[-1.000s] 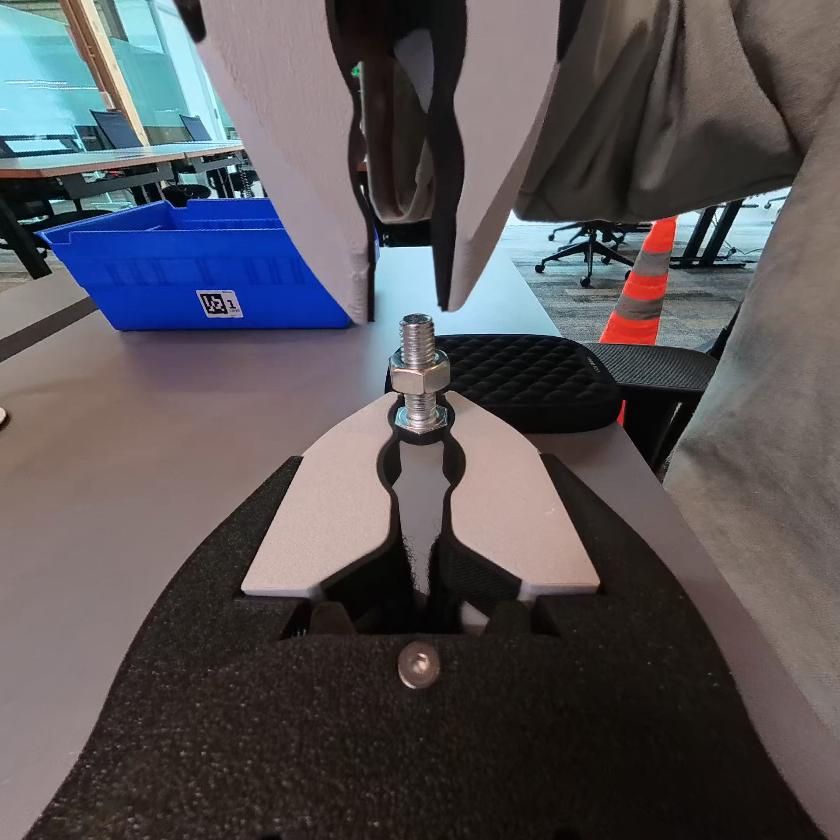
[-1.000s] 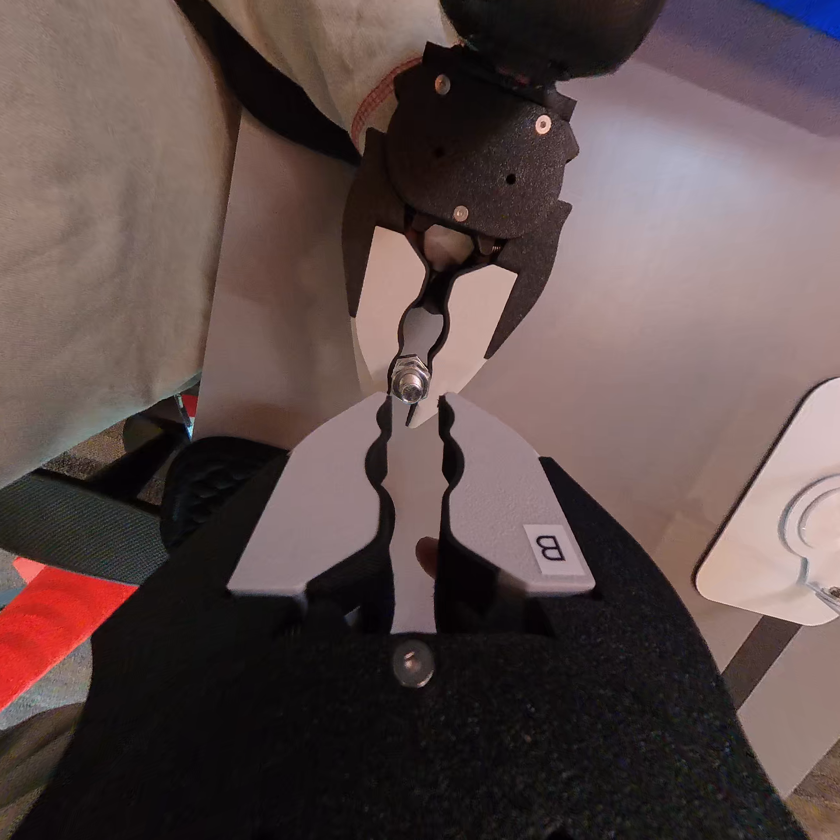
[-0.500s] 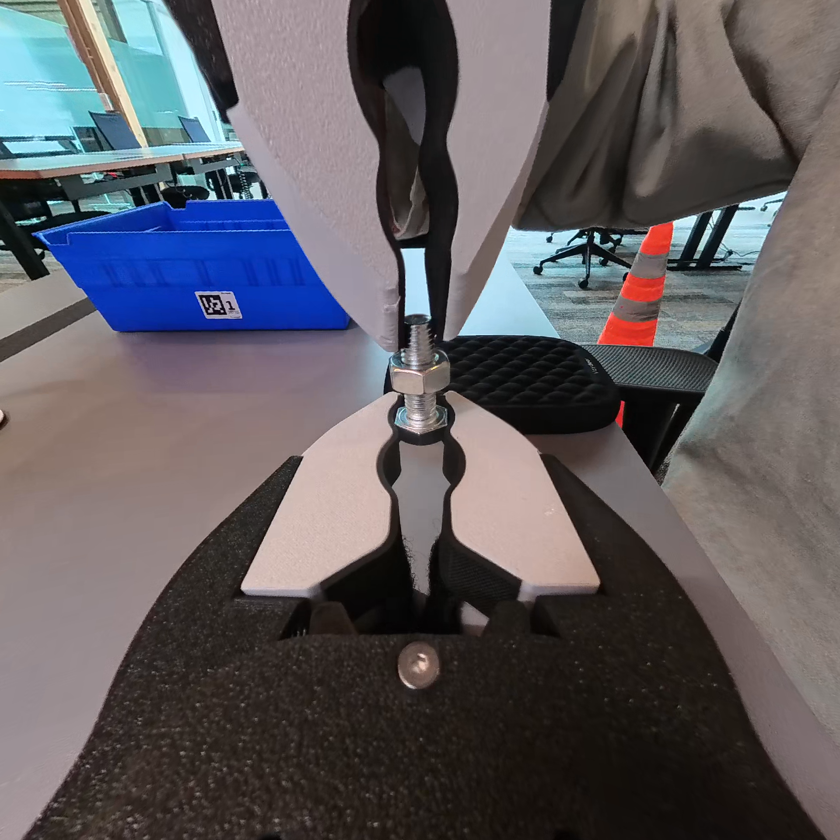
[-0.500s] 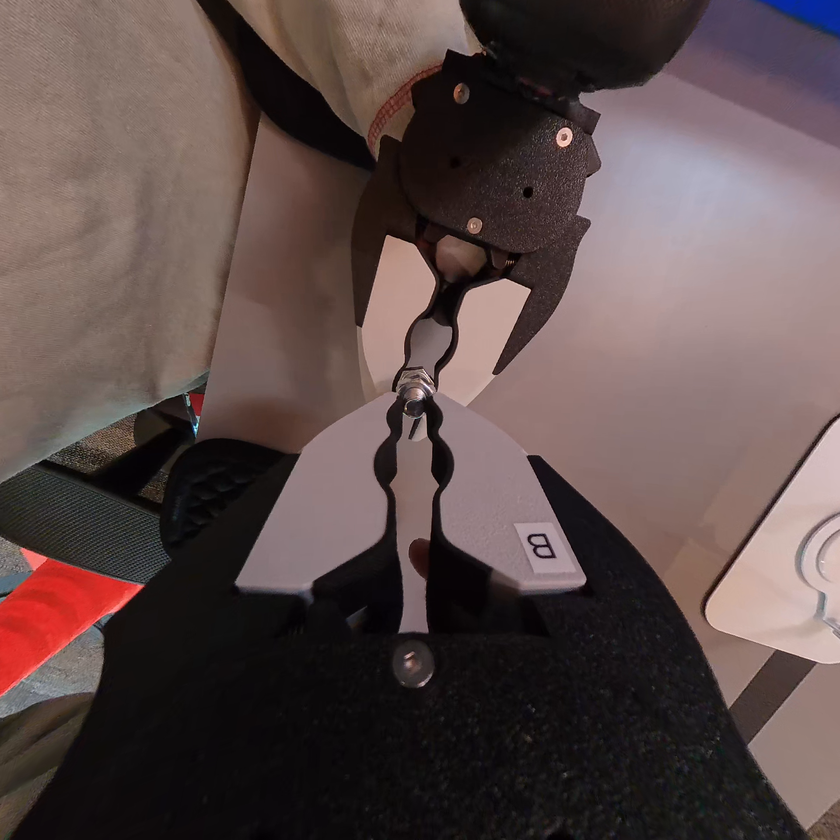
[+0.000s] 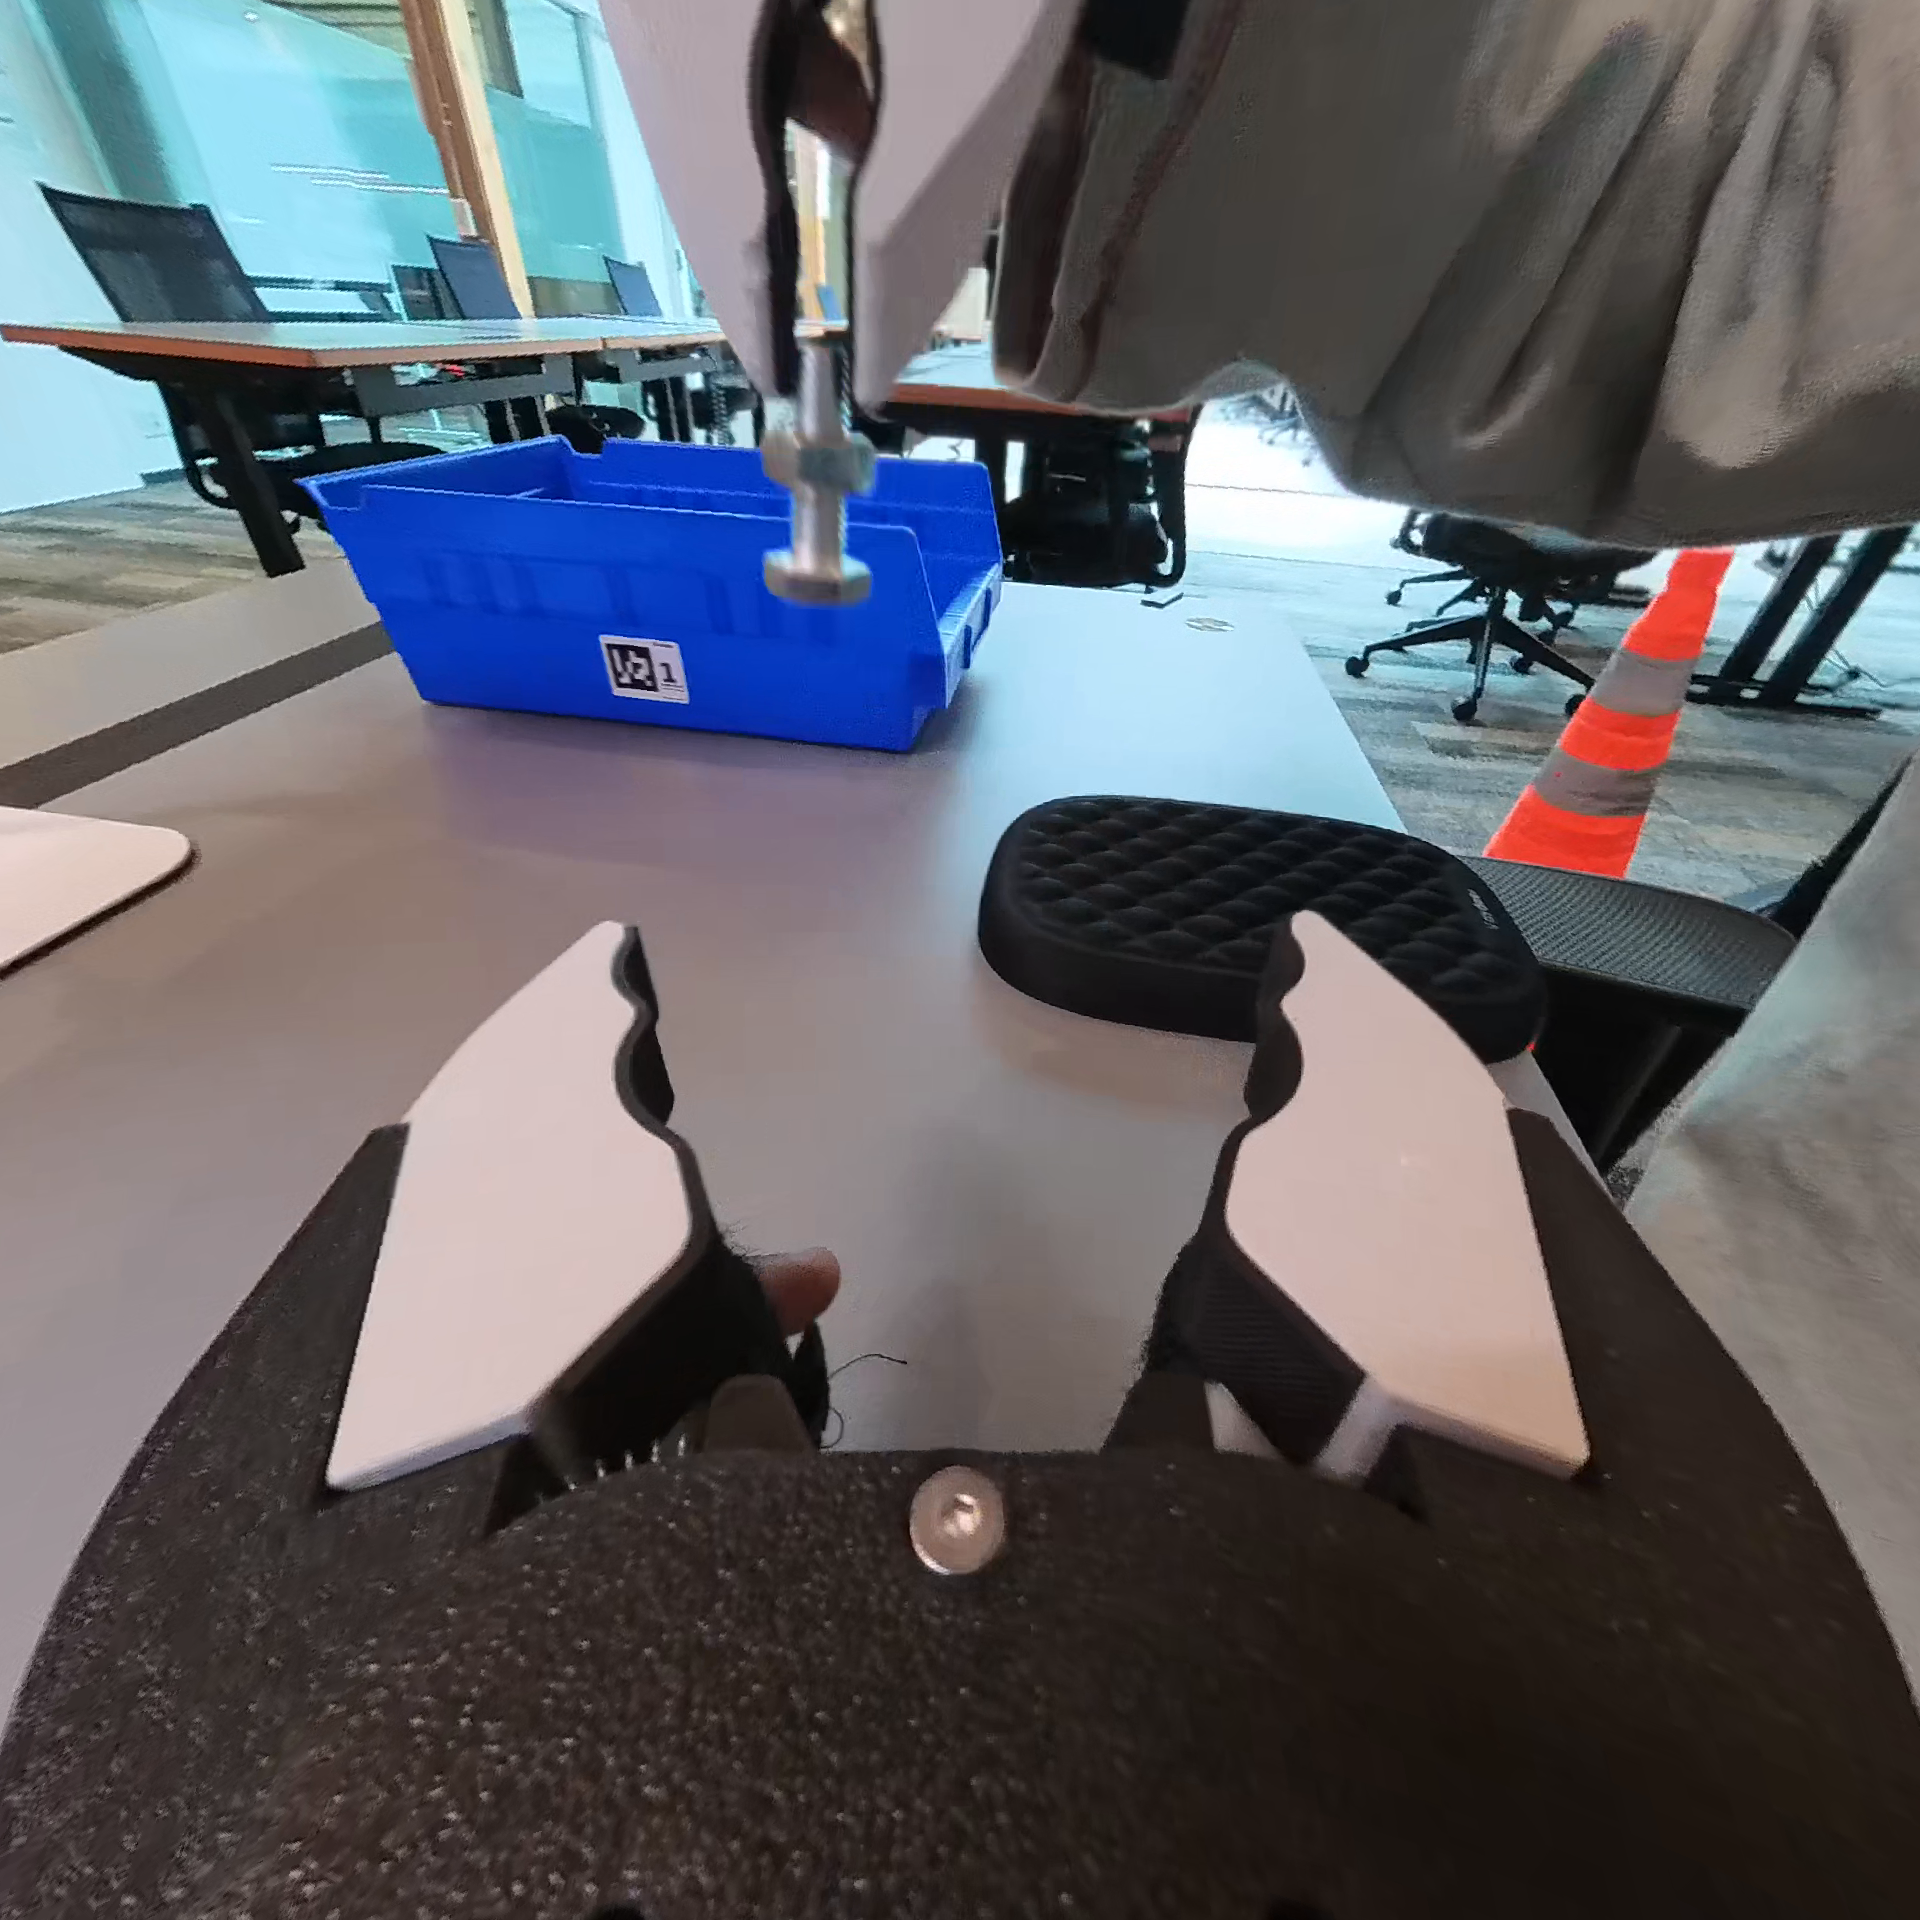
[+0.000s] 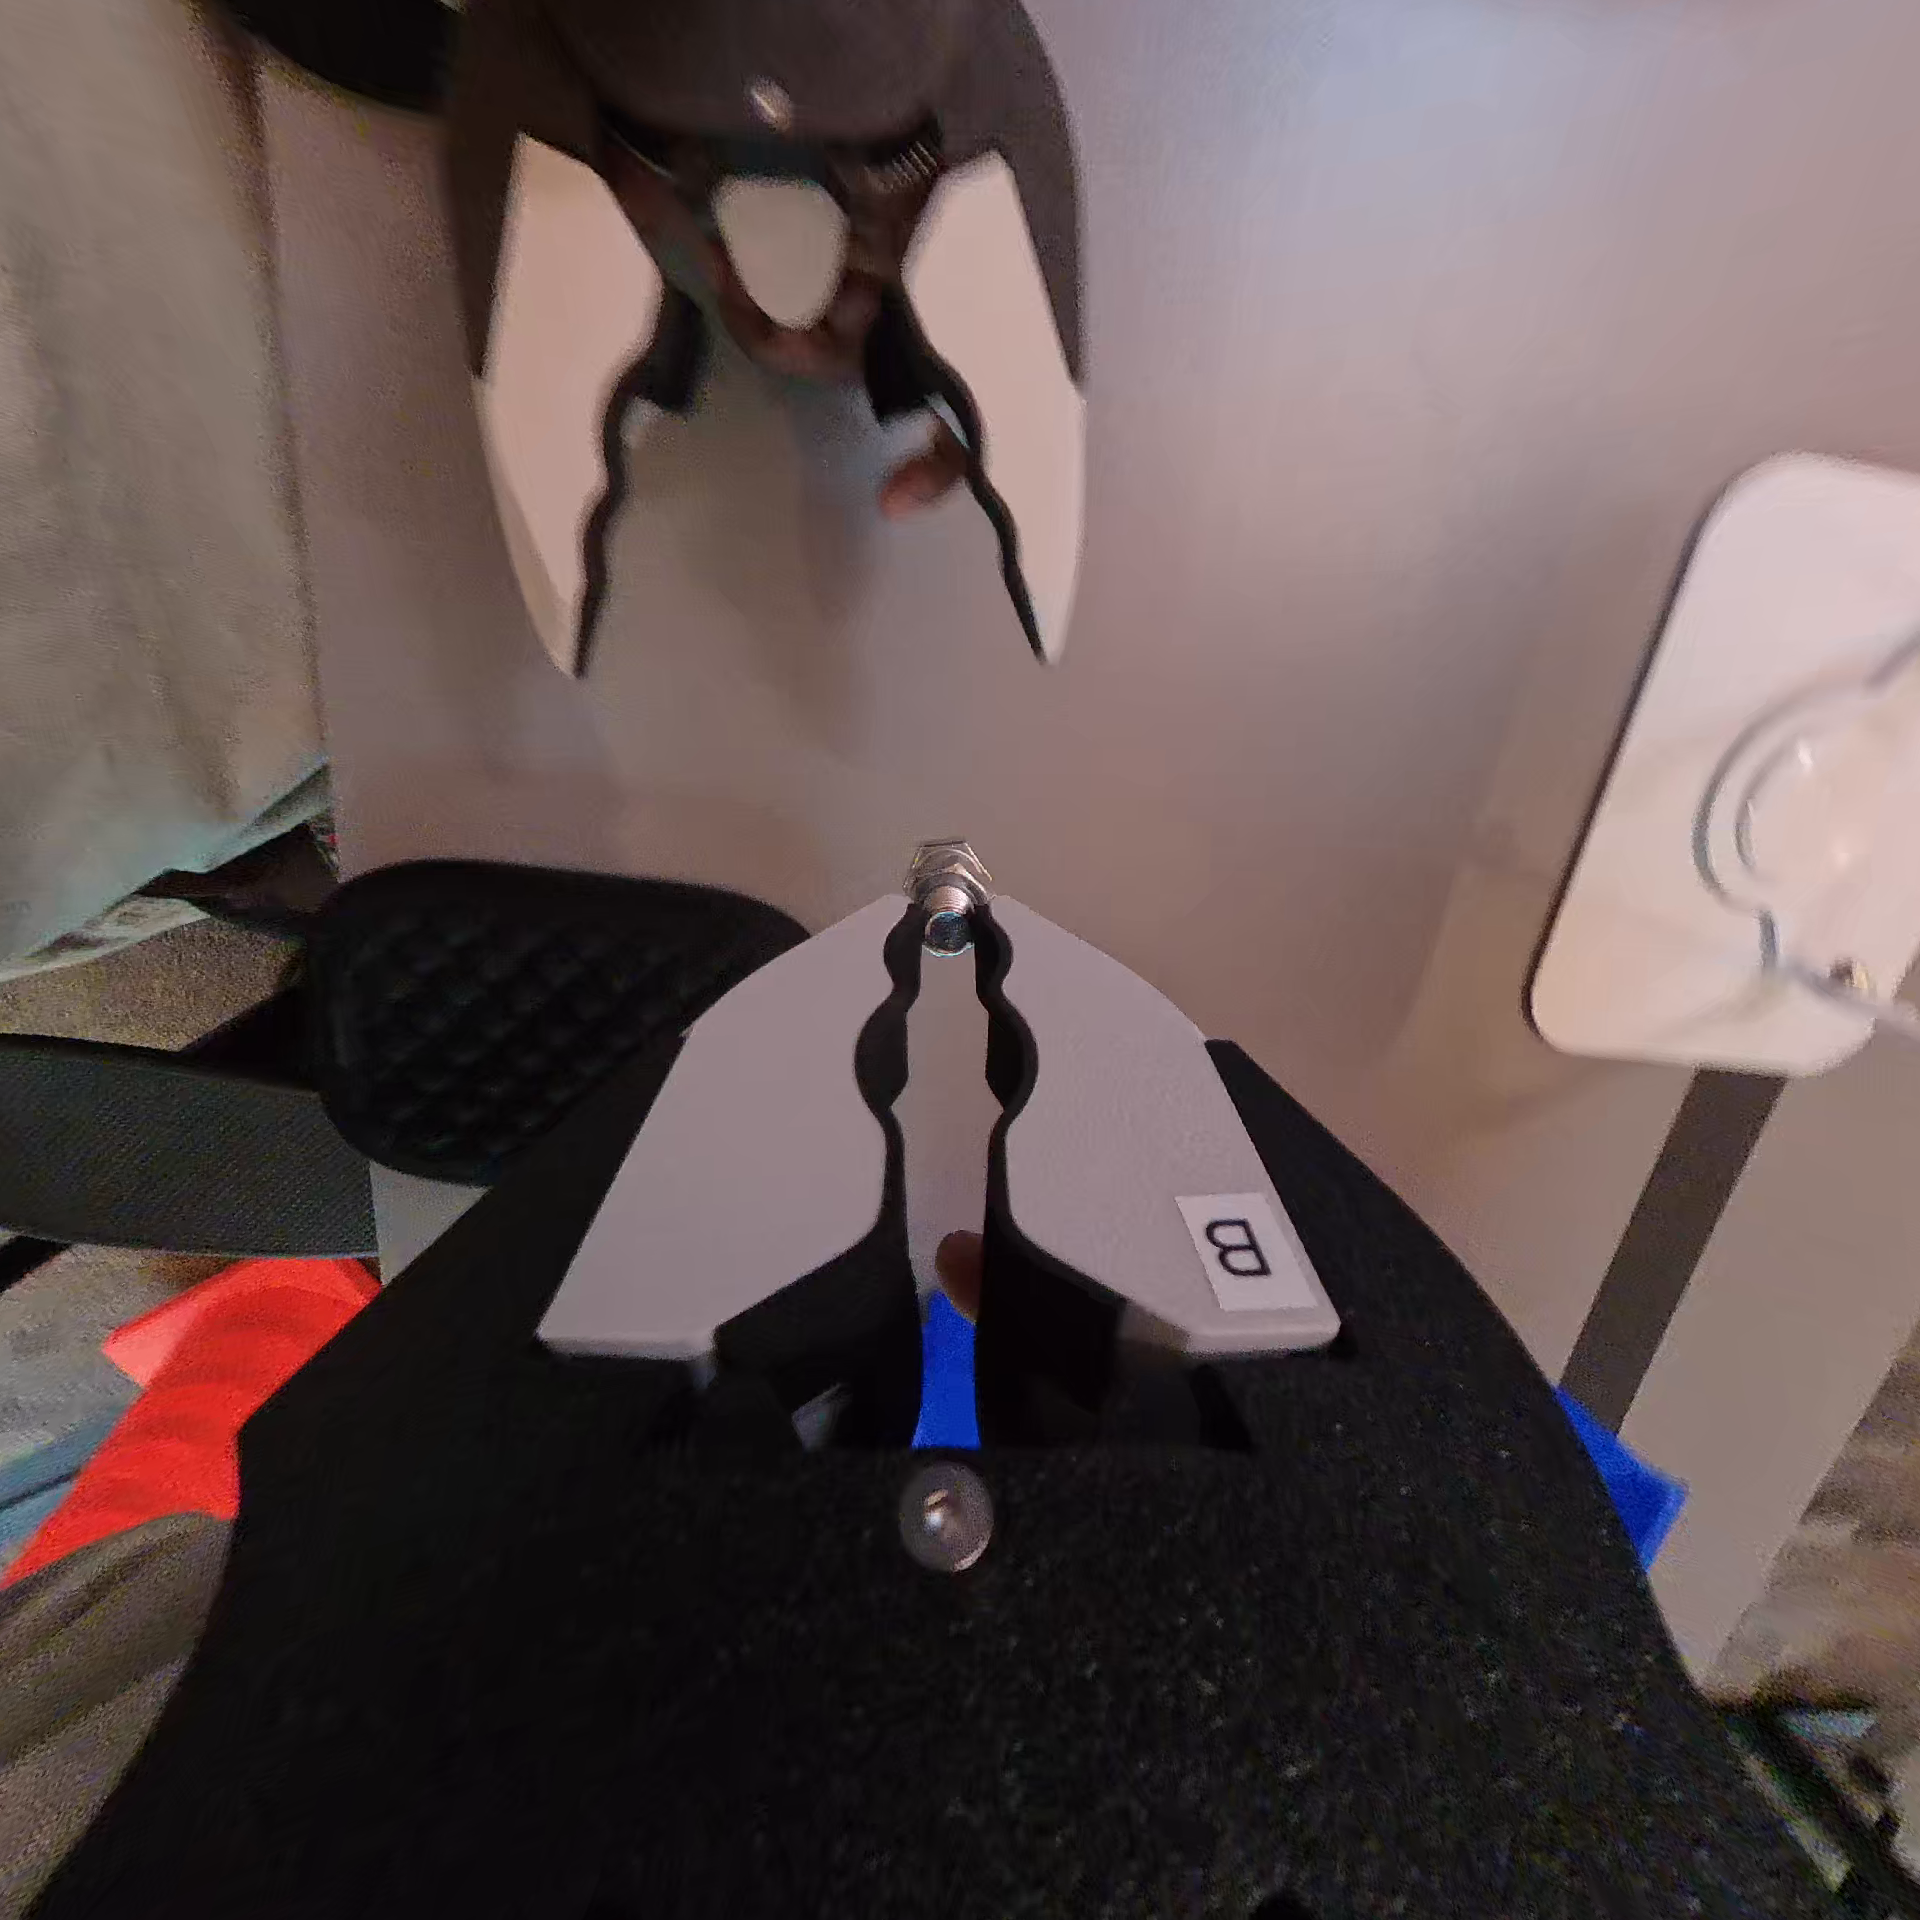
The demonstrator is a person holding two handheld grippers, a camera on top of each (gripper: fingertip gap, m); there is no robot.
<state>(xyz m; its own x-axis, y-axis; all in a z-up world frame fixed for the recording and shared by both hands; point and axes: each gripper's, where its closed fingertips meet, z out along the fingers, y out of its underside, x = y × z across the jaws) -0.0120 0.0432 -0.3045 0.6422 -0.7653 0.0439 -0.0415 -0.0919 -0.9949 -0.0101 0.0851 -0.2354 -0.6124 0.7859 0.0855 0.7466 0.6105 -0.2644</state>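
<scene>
Gripping the bolt (image 6: pixel 948 914) by its threaded end, the right tongs (image 6: pixel 948 925) hang it head-down above the bench (image 5: pixel 727 935); left tongs (image 5: pixel 956 997) gape empty, well below.

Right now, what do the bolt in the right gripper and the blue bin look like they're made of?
Bolt: probably zinc-plated steel; bright silvery sheen on its threads and hex nut. Blue bin: likely moulded plastic; uniform saturated colour, ribbed walls, slight gloss.

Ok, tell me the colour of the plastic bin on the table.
Blue plastic bin, clearest in the left wrist view.
</scene>
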